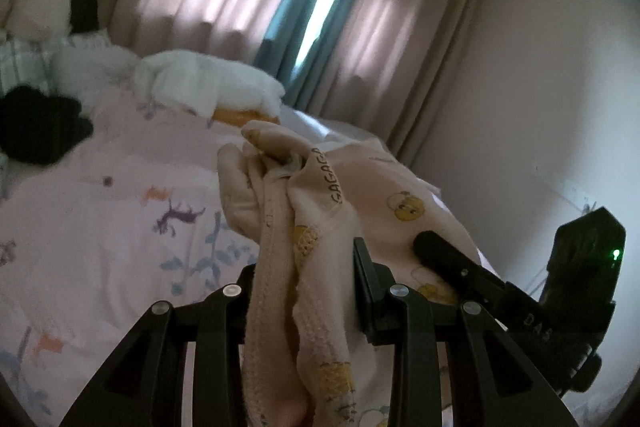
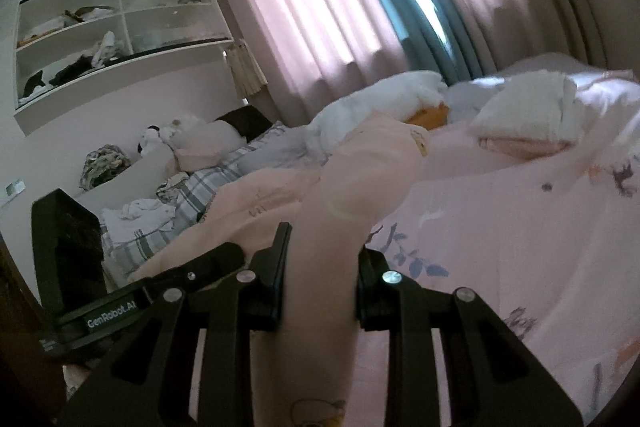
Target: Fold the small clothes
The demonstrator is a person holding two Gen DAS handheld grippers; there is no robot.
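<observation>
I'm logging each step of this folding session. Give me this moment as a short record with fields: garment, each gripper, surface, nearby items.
garment: small beige garment with yellow cartoon prints, bunched
left gripper: shut on the garment
right gripper: shut on another part of it
surface: bed with pink floral cover
nearby: black cloth, white folded pile
backdrop: pink curtains
</observation>
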